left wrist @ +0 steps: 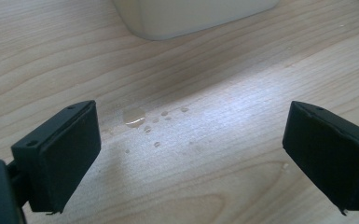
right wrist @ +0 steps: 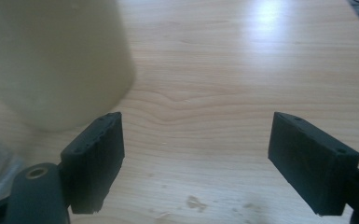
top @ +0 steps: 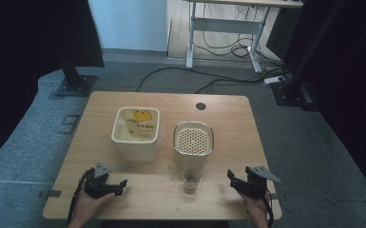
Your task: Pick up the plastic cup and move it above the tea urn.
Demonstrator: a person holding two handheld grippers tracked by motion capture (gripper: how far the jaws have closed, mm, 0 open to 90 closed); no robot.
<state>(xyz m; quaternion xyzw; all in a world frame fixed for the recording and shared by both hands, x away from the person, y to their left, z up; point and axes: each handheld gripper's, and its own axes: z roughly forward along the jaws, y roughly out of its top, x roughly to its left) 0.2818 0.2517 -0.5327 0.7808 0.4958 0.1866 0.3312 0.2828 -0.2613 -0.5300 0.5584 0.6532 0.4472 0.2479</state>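
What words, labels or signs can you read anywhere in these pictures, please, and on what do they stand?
Dark lettering under a yellow smiley-like figure inside the cream container: too small and blurred to read.
Perforated-lid container, clear cup, wooden table: no text visible.
Left gripper and right gripper: no markings readable.

Inside the cream container, left of the perforated container, lies a yellow printed picture with dark lettering under it. The letters are too small and blurred to read.
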